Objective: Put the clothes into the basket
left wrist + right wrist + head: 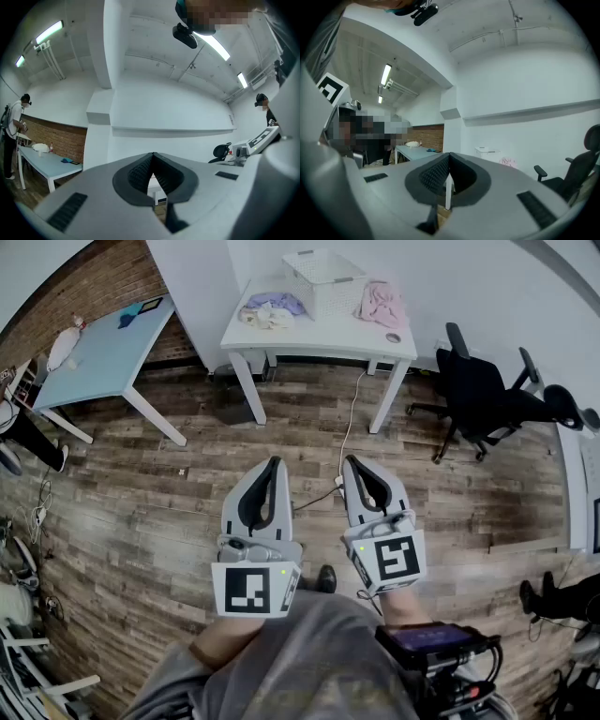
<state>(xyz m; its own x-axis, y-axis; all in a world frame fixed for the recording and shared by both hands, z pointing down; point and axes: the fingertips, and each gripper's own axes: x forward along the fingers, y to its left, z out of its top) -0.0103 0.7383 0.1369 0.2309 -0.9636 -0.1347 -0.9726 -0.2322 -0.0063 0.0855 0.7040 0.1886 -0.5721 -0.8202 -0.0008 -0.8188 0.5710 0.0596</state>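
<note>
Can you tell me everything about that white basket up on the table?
The basket is white and box-shaped, with sides full of little holes like a plastic laundry basket. It stands upright with its open top facing up, at the back of the white table, close to the wall. No coloured clothes show inside it. A pink cloth lies right beside it on one side, maybe touching, and a purple and cream pile of clothes sits on the other side.
</note>
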